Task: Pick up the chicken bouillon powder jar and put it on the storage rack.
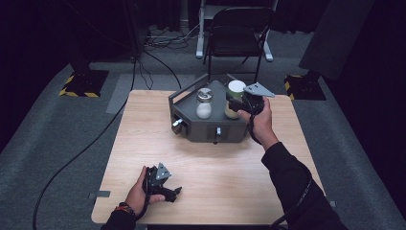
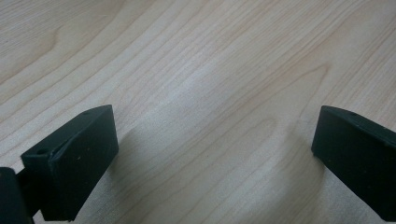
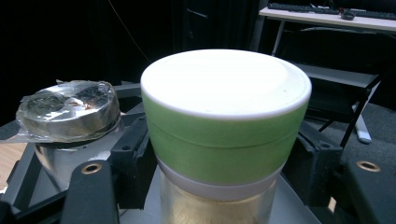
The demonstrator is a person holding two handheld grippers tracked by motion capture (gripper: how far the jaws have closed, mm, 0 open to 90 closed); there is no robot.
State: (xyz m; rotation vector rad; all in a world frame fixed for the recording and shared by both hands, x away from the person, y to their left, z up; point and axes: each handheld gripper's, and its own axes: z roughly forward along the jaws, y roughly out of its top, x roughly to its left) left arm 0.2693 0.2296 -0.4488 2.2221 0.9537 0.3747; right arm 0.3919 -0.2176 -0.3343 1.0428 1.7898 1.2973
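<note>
- Risk first: the green-lidded jar (image 3: 226,140) is pinched low on its glass body, under the lid, by the right gripper (image 1: 234,106); I judge that a tall jar held this way could tip or slip if the hand swings quickly.
- Crowding is the second hazard: the metal-capped shaker (image 1: 204,103) stands just beside the jar on the dark tray (image 1: 191,125), left of it in the high view, so a sideways drift could knock it over.
- Rails could catch too: the tray's raised bar (image 1: 189,89) runs along its upper-left edge, and a low carry across it may snag the jar's base.
- Jar position: upper middle of the high view, at the right rear of the tray, which sits on the wooden table (image 1: 143,143).
- Right hand (image 1: 261,122): arm reaches in from the lower right, wrist roughly level, jaws closed onto the jar from its near side.
- Left gripper (image 1: 168,190): lies low at the lower left of the high view, held in the left hand (image 1: 139,191); its jaws stand wide apart over bare wood, gripping nothing.
</note>
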